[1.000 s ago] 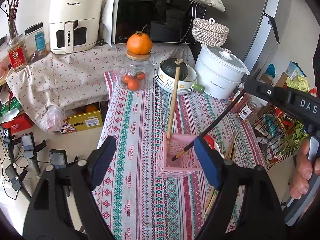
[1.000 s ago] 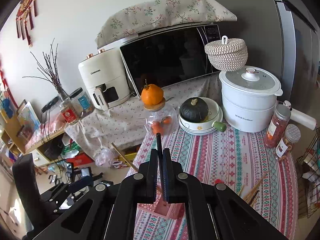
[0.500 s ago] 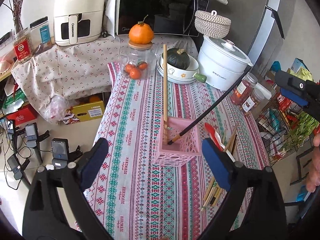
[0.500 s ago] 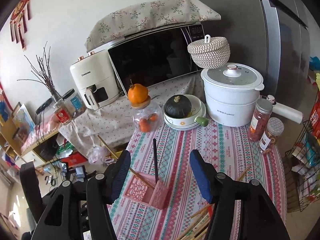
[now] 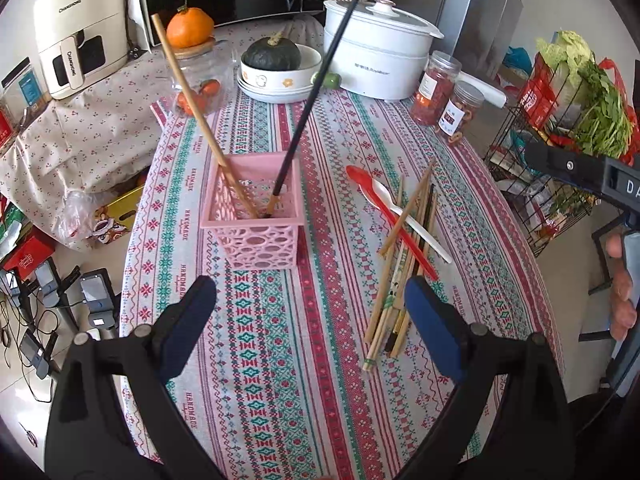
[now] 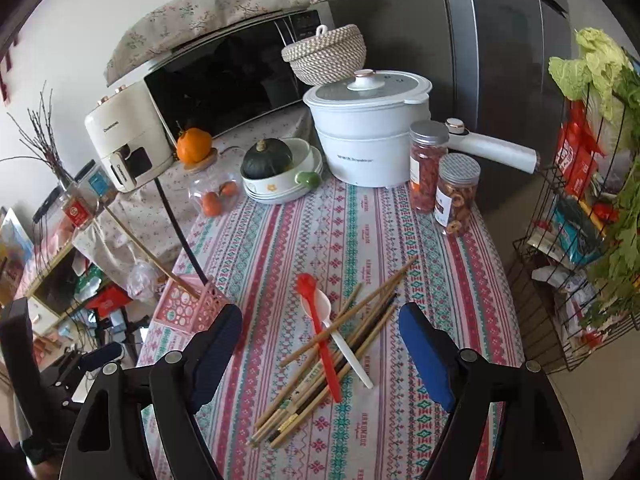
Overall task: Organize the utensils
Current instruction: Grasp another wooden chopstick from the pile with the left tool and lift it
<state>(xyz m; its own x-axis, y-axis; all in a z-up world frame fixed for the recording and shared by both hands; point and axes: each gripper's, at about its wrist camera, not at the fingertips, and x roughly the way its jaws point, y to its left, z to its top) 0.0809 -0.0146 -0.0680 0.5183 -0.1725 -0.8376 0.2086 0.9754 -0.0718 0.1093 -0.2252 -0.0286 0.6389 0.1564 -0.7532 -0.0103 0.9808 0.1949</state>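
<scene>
A pink lattice basket stands on the patterned tablecloth and holds a wooden chopstick and a black chopstick, both leaning. It also shows in the right wrist view. Right of it lies a loose pile of chopsticks with a red spoon and a white spoon across it; the pile lies just ahead of my right gripper. My left gripper is open and empty, in front of the basket. My right gripper is open and empty above the pile.
At the table's far end stand a white electric pot, a bowl with a dark squash, a glass jar of oranges and two snack jars. A wire rack with greens stands right of the table.
My right gripper has opened and let go of the black chopstick, which now stands in the basket. It has swung right over the pile. My left gripper has pulled back from the basket.
</scene>
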